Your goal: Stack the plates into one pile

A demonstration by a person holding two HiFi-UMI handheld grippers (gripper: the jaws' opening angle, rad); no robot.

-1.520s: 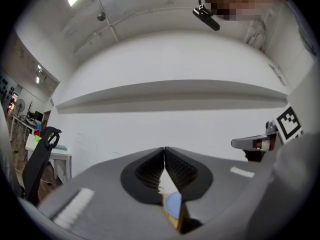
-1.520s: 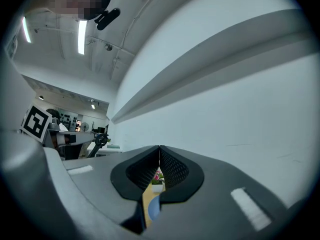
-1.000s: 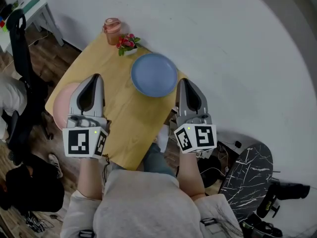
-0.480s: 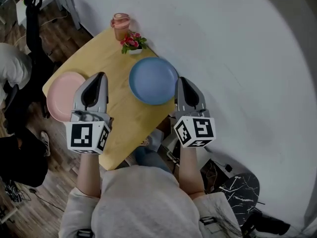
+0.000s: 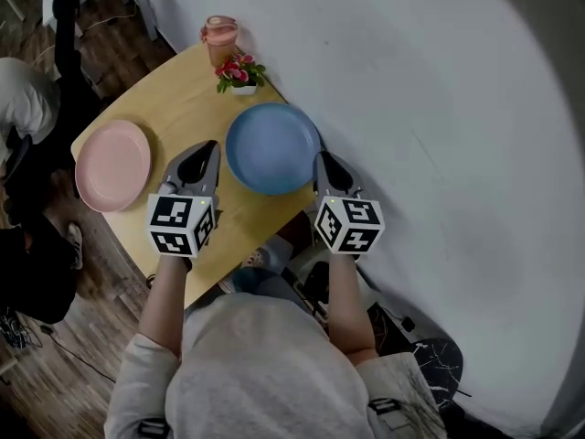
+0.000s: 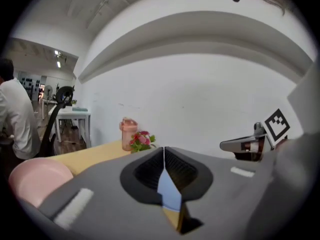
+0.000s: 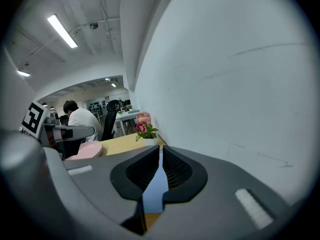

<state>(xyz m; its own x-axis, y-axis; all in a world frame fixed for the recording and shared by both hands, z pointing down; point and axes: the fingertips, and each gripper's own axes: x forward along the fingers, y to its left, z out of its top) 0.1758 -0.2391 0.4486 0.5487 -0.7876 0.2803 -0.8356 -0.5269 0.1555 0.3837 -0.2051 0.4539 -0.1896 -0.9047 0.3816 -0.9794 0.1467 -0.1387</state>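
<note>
Plates lie apart, not yet stacked, on the wooden table (image 5: pixel 183 108). The blue plate (image 5: pixel 272 147) sits near the white wall (image 5: pixel 411 80), and the pink plate (image 5: pixel 113 165) is well apart from it, by the table's left edge. I hold my left gripper (image 5: pixel 208 147) over the bare wood between the two, its tip just beside the blue plate's left rim. Its jaws are pressed together with nothing in them. My right gripper (image 5: pixel 324 159) hangs just off the blue plate's right rim, at the table's edge, jaws likewise closed and empty. Beyond the blue plate stand a small pot of flowers (image 5: pixel 239 73) and a pink cup (image 5: pixel 220 37).
</note>
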